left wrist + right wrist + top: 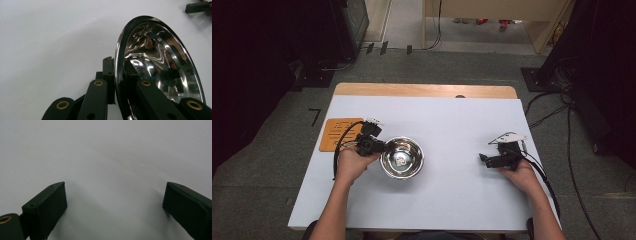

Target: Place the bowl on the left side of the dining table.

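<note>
Left tool point(119, 75) pinches round mirror-bright steel bowl's point(402, 158) thin rim; right tool point(113, 202) gapes wide

A wooden table point(422, 90) stands on grey carpet, nearly its whole top covered by a pale, matte sheet point(452, 125) that leaves a strip of bare wood along the far edge. On the sheet, left of centre, a polished steel bowl point(401, 158) rests with its open mouth up, the room's lights mirrored inside it. An orange mat point(338, 133) printed with dark markings lies at the table's left edge, partly over the side of the sheet. The right half of the sheet lies plain and smooth to the near edge.
</note>
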The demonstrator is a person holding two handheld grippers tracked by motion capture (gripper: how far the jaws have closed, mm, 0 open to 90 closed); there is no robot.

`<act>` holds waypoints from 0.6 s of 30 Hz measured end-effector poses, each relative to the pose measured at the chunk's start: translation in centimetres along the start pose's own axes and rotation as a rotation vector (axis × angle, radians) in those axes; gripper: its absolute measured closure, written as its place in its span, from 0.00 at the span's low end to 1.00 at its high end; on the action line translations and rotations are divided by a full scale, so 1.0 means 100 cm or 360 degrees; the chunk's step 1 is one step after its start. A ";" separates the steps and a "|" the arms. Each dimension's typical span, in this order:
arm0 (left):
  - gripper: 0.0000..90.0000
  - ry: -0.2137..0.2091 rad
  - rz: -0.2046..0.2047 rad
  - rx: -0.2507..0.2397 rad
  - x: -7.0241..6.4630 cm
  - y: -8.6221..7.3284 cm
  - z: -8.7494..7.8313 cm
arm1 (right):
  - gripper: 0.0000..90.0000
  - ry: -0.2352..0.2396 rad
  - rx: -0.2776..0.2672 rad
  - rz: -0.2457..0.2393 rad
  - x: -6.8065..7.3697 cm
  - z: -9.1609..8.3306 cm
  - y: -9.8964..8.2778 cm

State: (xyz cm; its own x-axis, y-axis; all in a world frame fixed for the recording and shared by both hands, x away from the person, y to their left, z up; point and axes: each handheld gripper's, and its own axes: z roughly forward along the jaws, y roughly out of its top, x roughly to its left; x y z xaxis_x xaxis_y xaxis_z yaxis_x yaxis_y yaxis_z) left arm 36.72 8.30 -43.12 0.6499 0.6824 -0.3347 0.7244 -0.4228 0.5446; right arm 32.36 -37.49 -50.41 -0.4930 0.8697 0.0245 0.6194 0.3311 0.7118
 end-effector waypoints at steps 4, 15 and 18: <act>0.95 0.0011 -0.0010 -0.0008 0.003 0.000 -0.002 | 0.05 0.0000 0.0000 0.0000 0.000 0.000 0.000; 0.95 0.0030 -0.0039 -0.0028 0.009 -0.002 -0.008 | 0.05 0.0000 0.0000 0.0000 0.000 0.000 0.000; 0.95 0.0031 -0.0052 -0.0032 0.011 -0.002 -0.009 | 0.05 0.0000 0.0000 0.0000 0.000 0.000 0.000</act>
State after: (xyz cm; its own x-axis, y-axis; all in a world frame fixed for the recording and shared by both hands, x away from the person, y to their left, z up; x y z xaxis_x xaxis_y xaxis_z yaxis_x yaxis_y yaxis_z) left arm 37.10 9.69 -42.97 0.6214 0.7071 -0.3374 0.7401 -0.3884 0.5490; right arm 32.35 -37.49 -50.41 -0.4930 0.8697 0.0243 0.6194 0.3313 0.7117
